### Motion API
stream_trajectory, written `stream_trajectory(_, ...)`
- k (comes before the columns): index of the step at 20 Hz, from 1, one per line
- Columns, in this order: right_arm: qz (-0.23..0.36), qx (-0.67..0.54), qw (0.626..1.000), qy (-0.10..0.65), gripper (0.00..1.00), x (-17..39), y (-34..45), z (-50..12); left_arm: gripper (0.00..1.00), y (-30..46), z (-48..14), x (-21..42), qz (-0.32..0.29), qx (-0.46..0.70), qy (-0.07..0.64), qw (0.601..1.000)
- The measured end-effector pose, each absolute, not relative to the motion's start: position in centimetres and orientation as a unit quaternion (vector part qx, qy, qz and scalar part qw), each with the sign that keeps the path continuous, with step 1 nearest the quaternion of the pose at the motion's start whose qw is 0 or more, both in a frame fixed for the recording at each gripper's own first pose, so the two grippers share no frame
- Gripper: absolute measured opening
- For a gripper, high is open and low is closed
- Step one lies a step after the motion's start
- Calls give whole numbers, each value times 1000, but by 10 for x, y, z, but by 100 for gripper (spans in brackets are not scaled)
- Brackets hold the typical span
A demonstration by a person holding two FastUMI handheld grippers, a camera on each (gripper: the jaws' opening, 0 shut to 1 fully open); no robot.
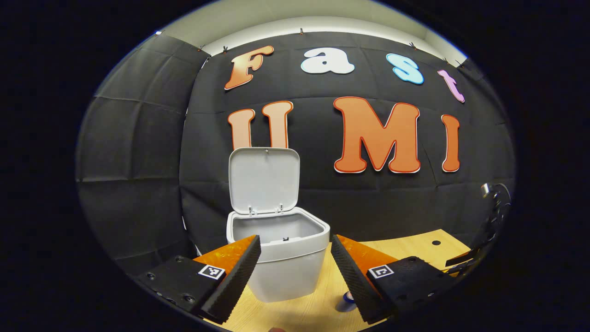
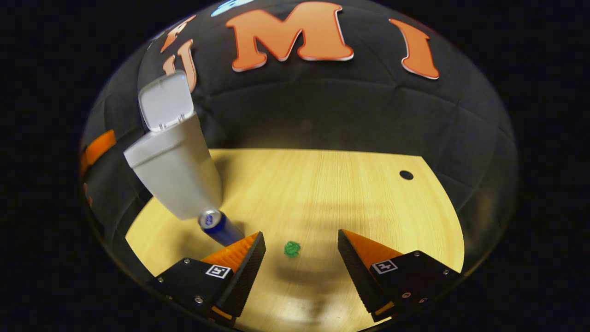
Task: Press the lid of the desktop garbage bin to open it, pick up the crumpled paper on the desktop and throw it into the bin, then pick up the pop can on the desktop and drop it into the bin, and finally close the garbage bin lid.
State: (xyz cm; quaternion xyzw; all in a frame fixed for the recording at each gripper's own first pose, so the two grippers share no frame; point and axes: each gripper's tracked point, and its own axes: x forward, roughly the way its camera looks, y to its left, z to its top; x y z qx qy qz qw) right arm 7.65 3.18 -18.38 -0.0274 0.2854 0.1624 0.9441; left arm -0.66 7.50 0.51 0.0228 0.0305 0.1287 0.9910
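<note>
Right gripper view: crumpled paper (image 2: 292, 249), cylindrical pop can (image 2: 220, 227).

In the right gripper view the hand-held gripper (image 2: 299, 244) hangs over the wooden bench (image 2: 332, 193) with its fingers spread wide, nothing between them. The green crumpled paper (image 2: 292, 249) lies on the bench in the gap. At left stands the grey bin (image 2: 177, 177), lid (image 2: 166, 101) raised, and the blue pop can (image 2: 216, 226) just beside its base.
</note>
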Motion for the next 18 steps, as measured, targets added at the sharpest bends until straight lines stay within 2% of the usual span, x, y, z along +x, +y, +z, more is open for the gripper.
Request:
stream_trajectory(8, 197, -58, 902, 381, 95, 90, 74, -257, 97, 104, -23, -12, 119, 23, 65, 991)
stream_trajectory(13, 179, -99, 892, 404, 94, 104, 70, -273, 97, 112, -39, -9, 98, 31, 87, 991)
stream_trajectory(17, 176, -93, 885, 422, 88, 113, 72, -286, 97, 122, -44, -4, 95, 39, 97, 990)
stream_trajectory(18, 173, -95, 884, 425, 79, 113, 70, -288, 97, 124, -44, -4, 94, 43, 96, 990)
